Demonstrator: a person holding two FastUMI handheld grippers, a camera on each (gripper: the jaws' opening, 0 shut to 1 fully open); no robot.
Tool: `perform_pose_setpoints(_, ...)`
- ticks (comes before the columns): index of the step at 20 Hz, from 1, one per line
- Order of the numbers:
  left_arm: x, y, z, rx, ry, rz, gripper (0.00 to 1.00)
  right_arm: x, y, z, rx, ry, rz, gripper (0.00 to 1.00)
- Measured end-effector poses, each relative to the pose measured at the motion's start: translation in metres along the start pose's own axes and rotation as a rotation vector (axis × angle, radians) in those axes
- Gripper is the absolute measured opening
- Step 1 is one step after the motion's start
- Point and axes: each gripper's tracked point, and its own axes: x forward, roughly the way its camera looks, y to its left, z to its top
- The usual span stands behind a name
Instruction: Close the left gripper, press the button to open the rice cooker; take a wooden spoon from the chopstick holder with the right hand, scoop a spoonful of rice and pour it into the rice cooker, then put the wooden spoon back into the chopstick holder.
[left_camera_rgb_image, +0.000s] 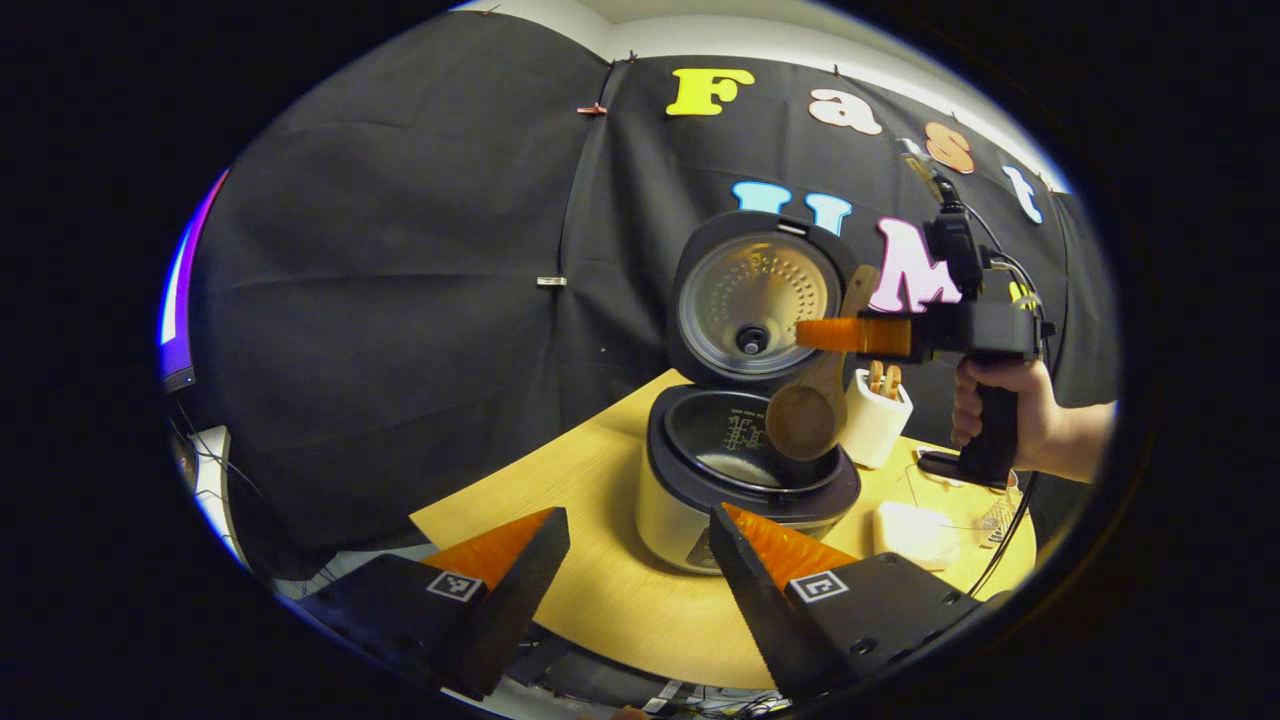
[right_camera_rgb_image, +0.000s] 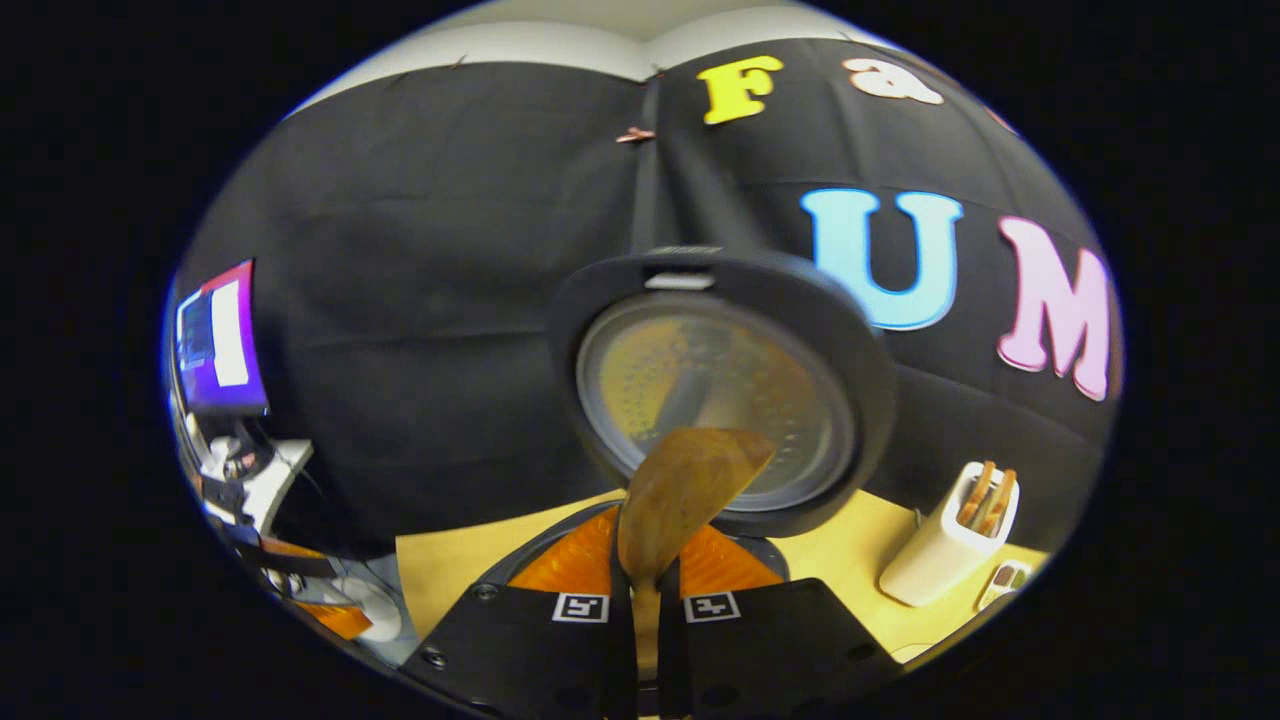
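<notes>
The rice cooker (left_camera_rgb_image: 668, 515) stands open on the table, its lid (left_camera_rgb_image: 752, 300) raised upright behind the dark inner pot (left_camera_rgb_image: 735, 445). My right gripper (left_camera_rgb_image: 822, 335) is shut on the handle of a wooden spoon (left_camera_rgb_image: 805, 415). The spoon hangs bowl-down over the pot's right rim. In the right gripper view the spoon (right_camera_rgb_image: 690, 490) rises between the right gripper (right_camera_rgb_image: 645, 572) fingers, in front of the lid (right_camera_rgb_image: 720, 390). The white chopstick holder (left_camera_rgb_image: 875, 420), with wooden utensils in it, stands just right of the cooker. My left gripper (left_camera_rgb_image: 637, 512) is open and low in front of the cooker.
The round wooden table (left_camera_rgb_image: 600, 600) ends close in front of my left gripper. A pale block in a clear container (left_camera_rgb_image: 915, 532) sits at the table's right. A hand (left_camera_rgb_image: 1000, 410) holds the right gripper above it. A lit screen (right_camera_rgb_image: 220, 340) stands far left.
</notes>
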Motion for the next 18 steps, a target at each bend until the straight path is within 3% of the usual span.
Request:
perform_pose_setpoints(3, -0.002, -0.017, 0.008, 0.014, -0.013, -0.036, 0.96, -0.037, -0.039, 0.034, 0.116, -0.08, -0.094, 0.12)
perform_pose_setpoints(9, -0.006, -0.07, 0.034, 0.014, -0.054, -0.133, 0.96, -0.136, -0.14, 0.058, 0.282, -0.156, -0.299, 0.12)
perform_pose_setpoints(15, -0.012, -0.128, 0.047, -0.01, -0.047, -0.227, 0.96, -0.248, -0.237, 0.039, 0.363, -0.182, -0.528, 0.12)
perform_pose_setpoints(18, -0.008, -0.155, 0.056, 0.032, -0.054, -0.251, 0.95, -0.3, -0.288, 0.022, 0.398, -0.185, -0.639, 0.12)
